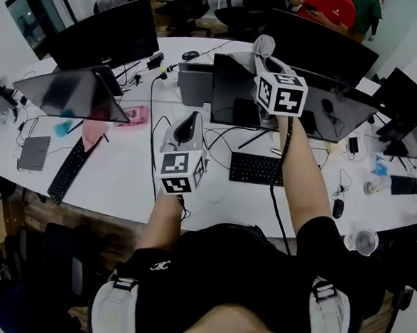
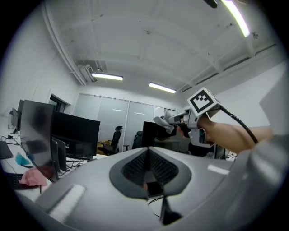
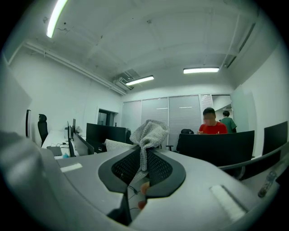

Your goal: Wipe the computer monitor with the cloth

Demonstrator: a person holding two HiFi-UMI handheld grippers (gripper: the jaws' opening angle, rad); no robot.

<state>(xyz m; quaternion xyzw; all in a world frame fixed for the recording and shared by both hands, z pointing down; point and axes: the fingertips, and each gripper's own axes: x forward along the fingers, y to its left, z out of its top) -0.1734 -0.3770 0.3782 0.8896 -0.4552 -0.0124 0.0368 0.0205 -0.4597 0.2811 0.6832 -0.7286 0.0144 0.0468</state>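
A bare strip of the counter (image 1: 121, 192) is lying open along its near edge, between the left keyboard (image 1: 68, 171) and the centre keyboard (image 1: 255, 168). Cables (image 1: 152, 115) are crossing it toward the far edge. The wide monitor (image 1: 355, 112) is blocking the counter's middle. A tilted monitor (image 1: 68, 92) and a pink cloth (image 1: 93, 131) are crowding the left end.

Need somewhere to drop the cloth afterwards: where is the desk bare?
Bare white desk lies between the slanted black keyboard and the black cable. Another strip runs before the central black keyboard. Tangled wires crowd behind it, and small gadgets crowd the right end.
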